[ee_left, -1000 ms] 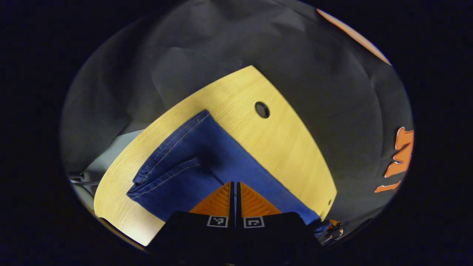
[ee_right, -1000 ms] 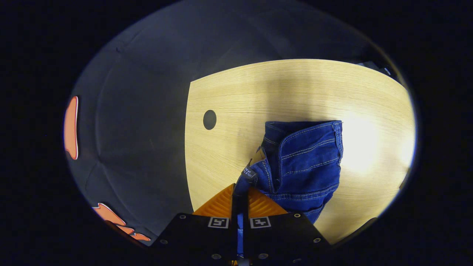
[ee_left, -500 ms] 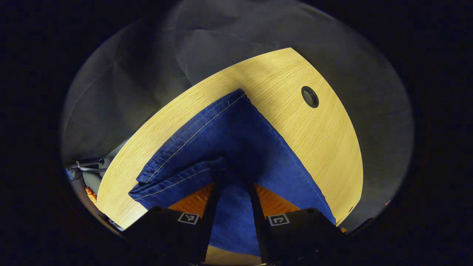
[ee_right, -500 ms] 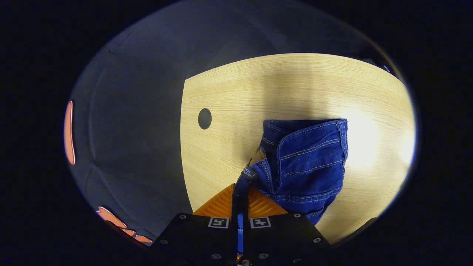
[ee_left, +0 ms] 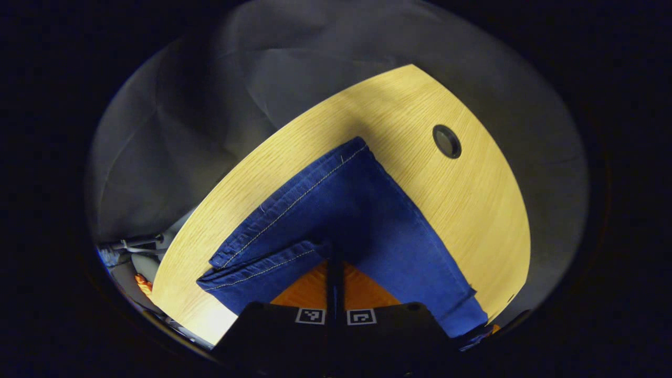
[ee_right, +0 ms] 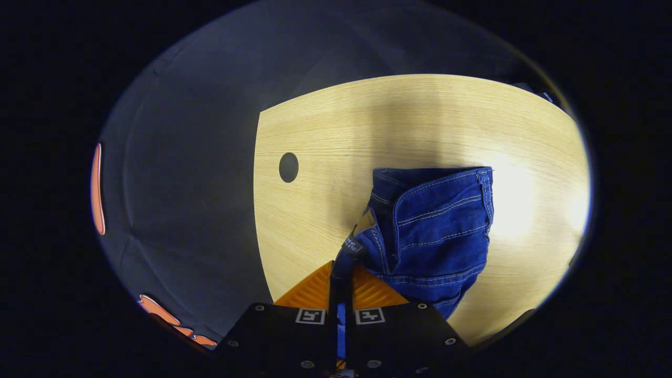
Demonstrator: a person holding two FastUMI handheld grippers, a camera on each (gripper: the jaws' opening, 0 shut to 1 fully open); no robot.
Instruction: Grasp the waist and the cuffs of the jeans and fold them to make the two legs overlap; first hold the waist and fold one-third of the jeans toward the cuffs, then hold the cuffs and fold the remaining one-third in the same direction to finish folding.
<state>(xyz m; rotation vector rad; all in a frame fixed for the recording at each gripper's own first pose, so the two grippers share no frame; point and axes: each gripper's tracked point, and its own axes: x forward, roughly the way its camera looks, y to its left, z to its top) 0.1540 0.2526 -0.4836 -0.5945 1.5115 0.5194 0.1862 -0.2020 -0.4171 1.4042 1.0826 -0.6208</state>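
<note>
Your left gripper (ee_left: 335,262) is pinched closed on the blue jeans (ee_left: 357,220), its fingers meeting on denim near the stitched cuffs (ee_left: 262,252). The legs lie across the wooden tabletop (ee_left: 472,210), near its round hole (ee_left: 447,141).

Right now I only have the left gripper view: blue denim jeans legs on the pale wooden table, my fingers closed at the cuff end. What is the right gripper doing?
Observer: The right gripper is shut on the blue denim jeans at the waist end, with cloth pinched between its fingers.
Operator: Is the waist flat?
Observer: No. In the right gripper view the waistband is bunched and doubled over on the pale wooden table.
Operator: Anything near it?
Observer: A round dark hole in the tabletop lies left of the waist, apart from the cloth.
</note>
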